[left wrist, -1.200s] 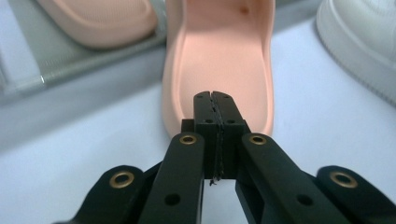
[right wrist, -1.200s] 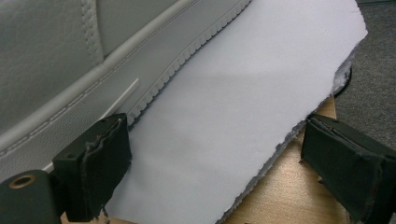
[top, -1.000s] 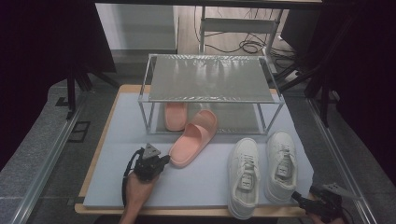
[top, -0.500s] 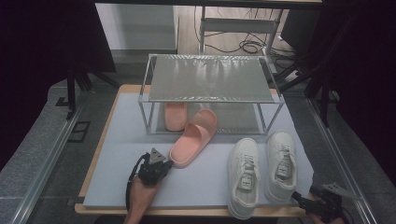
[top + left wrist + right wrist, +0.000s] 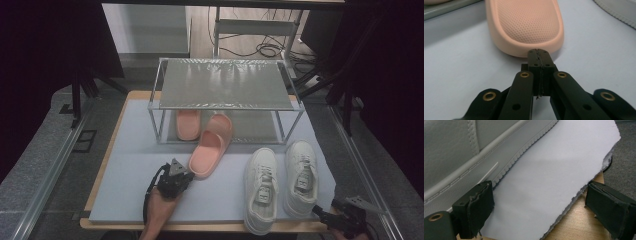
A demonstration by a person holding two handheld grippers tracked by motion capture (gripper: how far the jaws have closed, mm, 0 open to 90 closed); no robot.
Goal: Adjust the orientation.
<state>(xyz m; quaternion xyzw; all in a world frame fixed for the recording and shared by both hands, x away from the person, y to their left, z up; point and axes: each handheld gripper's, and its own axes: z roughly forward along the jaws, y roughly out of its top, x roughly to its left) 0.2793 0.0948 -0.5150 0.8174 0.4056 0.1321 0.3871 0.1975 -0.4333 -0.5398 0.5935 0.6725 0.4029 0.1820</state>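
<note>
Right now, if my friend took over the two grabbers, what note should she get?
Left gripper: shut, empty, tips right at the heel of the pink slipper lying on the mat; contact unclear.
Right gripper: open, empty, at the mat's near right corner beside the white sneakers.
Second pink slipper sits under the rack, on its lower level.
Done: one slipper in the rack.
Left, probably: the other slipper, perhaps the sneakers too.
</note>
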